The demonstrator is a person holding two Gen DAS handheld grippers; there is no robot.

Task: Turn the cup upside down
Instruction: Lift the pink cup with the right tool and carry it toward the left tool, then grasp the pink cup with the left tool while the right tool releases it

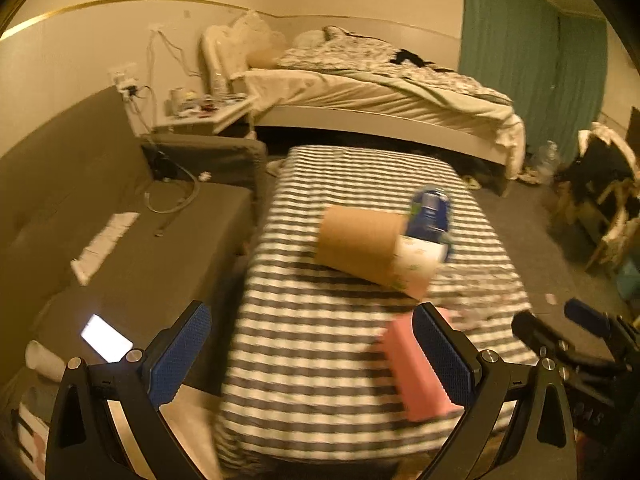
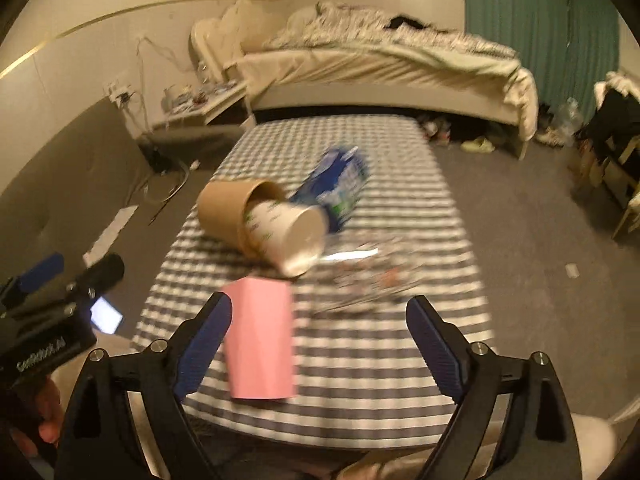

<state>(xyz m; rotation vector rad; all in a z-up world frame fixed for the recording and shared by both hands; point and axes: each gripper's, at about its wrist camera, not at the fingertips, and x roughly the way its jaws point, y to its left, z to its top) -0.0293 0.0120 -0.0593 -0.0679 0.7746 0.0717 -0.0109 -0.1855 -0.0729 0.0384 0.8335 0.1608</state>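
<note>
A pink cup [image 2: 260, 340] stands on the striped tablecloth [image 2: 360, 380] near the table's front edge; it also shows in the left wrist view [image 1: 416, 368]. My right gripper [image 2: 318, 344] is open above the front edge, its left finger just beside the cup. My left gripper [image 1: 312, 352] is open and empty, left of the cup, with its right finger in front of the cup. Both views are blurred.
A brown paper cup [image 2: 232, 212] lies on its side with a white printed cup [image 2: 292, 236] stuck in it, next to a blue carton [image 2: 340, 184] and crumpled clear plastic [image 2: 372, 276]. A grey sofa [image 1: 120, 240] with a lit phone [image 1: 106, 338] is left. A bed [image 1: 360, 92] is behind.
</note>
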